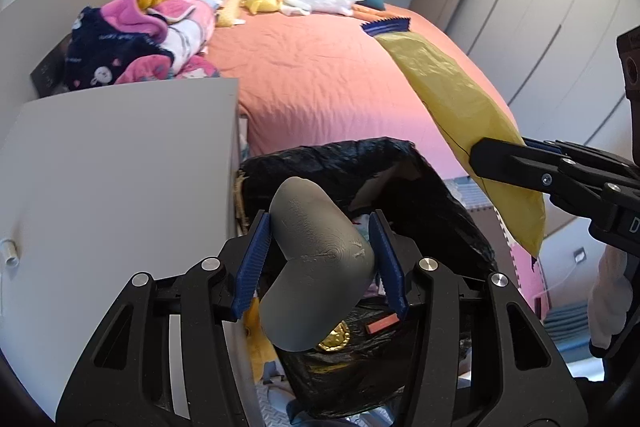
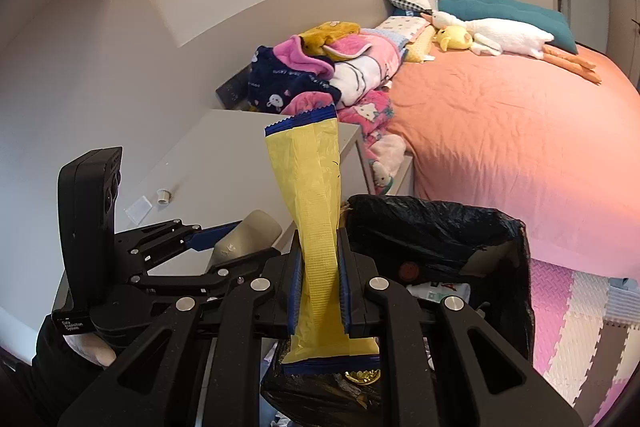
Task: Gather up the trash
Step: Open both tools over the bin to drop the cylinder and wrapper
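From the left wrist, the left gripper (image 1: 320, 259) is clamping a crumpled grey cup (image 1: 316, 267) above the black-lined trash bin (image 1: 440, 195) beside the bed (image 1: 320, 75); from the right wrist, the right gripper (image 2: 320, 287) is pinching a yellow wrapper (image 2: 316, 211) tight, hanging over the same bin's rim (image 2: 440, 223).

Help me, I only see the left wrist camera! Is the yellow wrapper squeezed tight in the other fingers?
Observer: Yes. The right gripper is shut on the yellow wrapper; its blue-edged bottom end hangs below the fingers.
Operator: Is any trash on the white cabinet?
Observer: A flat clear plastic piece lies there, beside a small white cap.
Operator: What colour is my cup?
Observer: Beige here, with a dented side.
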The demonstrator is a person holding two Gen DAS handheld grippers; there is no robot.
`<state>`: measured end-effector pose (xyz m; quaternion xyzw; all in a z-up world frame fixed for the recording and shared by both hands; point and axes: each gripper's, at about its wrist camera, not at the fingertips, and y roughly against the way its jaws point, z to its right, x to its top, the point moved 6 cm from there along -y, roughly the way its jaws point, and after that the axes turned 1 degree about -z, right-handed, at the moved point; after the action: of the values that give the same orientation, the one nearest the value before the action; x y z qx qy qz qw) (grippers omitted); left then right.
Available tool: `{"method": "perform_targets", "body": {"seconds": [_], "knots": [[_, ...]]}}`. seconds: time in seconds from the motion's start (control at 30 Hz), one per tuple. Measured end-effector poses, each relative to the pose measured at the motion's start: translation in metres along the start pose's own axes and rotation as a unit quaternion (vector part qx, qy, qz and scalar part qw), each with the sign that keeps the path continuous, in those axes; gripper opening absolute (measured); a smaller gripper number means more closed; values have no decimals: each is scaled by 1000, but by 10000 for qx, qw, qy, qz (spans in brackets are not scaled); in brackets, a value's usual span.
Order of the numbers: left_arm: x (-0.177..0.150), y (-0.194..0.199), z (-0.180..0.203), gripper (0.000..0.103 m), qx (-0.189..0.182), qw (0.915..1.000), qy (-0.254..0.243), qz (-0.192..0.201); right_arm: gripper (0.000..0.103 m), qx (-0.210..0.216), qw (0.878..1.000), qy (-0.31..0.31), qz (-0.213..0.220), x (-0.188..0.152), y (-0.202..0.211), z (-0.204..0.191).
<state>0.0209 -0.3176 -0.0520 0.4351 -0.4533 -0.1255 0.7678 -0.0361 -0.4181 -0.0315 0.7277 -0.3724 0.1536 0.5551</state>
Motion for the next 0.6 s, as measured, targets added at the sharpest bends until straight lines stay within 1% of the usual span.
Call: {"method": "perform_targets", "body": {"seconds": [0.07, 0.1, 0.13, 0.17, 0.2, 0.23, 0.37, 0.47, 0.6], "knots": [[1, -4, 8, 52, -116, 9999, -90, -54, 16, -39, 10000, -61, 45, 0, 4, 6], [1, -6, 15, 61, -198, 9996, -173, -113, 21, -75, 9999, -103, 96, 0, 8, 9], [1, -9, 18, 74, -226, 9993, -224, -174, 29, -218, 9995, -183, 162, 1, 11, 15], [1, -13, 22, 98, -220, 9991, -277, -252, 59, -403, 9984, -280, 268, 2, 16, 21], [1, -14, 25, 96, -197, 9989, -329, -262, 80, -539, 9972, -344, 394, 2, 22, 26], [2, -16, 29, 96, -174, 9987, -402, -266, 80, -632, 9957, -395, 551, 3, 28, 30], [3, -21, 34, 96, -228, 9983, -445, -310, 80, -717, 9942, -501, 621, 5, 35, 41], [6, -18, 36, 96, -208, 9984, -478, -230, 80, -735, 9941, -489, 624, 5, 35, 41], [6, -14, 27, 96, -113, 9991, -384, -152, 80, -688, 9951, -397, 590, 7, 30, 35]]}}
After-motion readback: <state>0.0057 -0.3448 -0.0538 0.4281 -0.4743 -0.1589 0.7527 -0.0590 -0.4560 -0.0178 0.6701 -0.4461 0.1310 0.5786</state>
